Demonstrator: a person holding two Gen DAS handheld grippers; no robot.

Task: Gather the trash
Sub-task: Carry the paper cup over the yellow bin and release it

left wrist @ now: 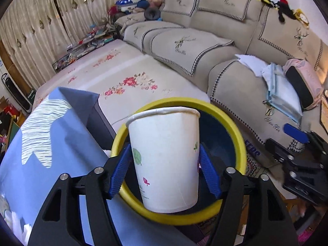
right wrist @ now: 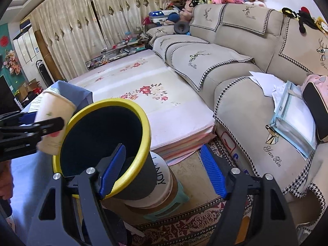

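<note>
My left gripper [left wrist: 166, 164] is shut on a white paper cup [left wrist: 166, 155] with small flower prints. It holds the cup upright just above the mouth of a dark bin with a yellow rim [left wrist: 239, 141]. In the right wrist view the cup [right wrist: 54, 121] shows at the left, held beside the bin's yellow rim [right wrist: 141, 110]. My right gripper [right wrist: 162, 168] is open and empty; its left finger is at the bin's near rim, its right finger hangs over the rug.
A blue cloth covers the table [left wrist: 51, 153] at the left. The bin stands on a round tub [right wrist: 162, 184] on a green stool. A floral mat [right wrist: 160, 94] and a beige sofa [right wrist: 235, 65] lie behind. A patterned rug [right wrist: 194, 221] covers the floor.
</note>
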